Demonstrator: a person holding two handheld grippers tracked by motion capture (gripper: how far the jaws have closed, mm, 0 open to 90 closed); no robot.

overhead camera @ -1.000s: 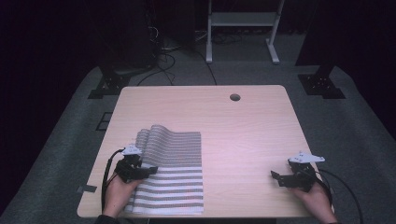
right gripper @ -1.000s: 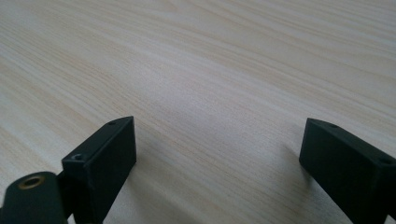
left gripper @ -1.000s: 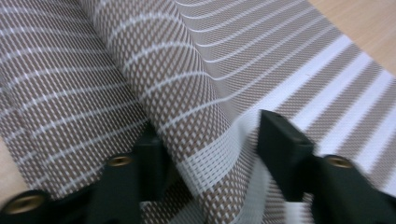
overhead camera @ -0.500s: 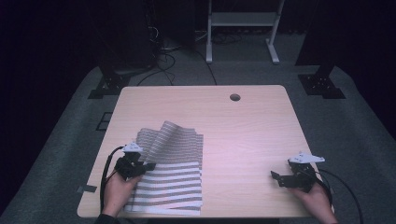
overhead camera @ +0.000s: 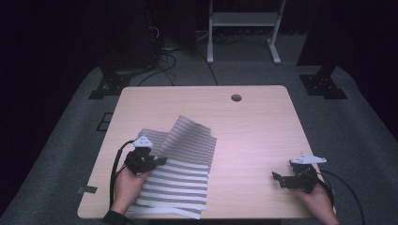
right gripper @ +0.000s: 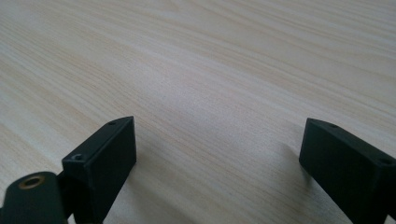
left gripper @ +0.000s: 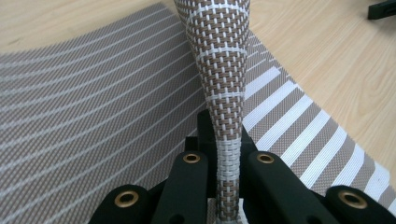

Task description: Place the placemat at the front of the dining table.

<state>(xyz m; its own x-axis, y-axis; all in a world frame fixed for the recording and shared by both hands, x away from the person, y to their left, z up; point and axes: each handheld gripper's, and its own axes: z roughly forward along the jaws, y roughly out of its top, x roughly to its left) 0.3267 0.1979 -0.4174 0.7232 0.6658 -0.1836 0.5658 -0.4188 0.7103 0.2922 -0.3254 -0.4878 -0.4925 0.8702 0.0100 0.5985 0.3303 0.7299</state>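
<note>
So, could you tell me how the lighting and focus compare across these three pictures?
High view: dim, dark surround, a soft bright patch on the table, the mat readable. Left gripper view: bright, the mat's weave sharp. Right gripper view: evenly lit, wood grain soft in the distance, faint shadows beside the jaws.

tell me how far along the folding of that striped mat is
Early on. Done: the left gripper has its fingers shut on an edge of the striped mat, and that part curls up off the table. In hand: carrying the raised flap over the rest. Left: laying it flat, probably pressing the crease. The right gripper rests open on bare wood, holding nothing.
</note>
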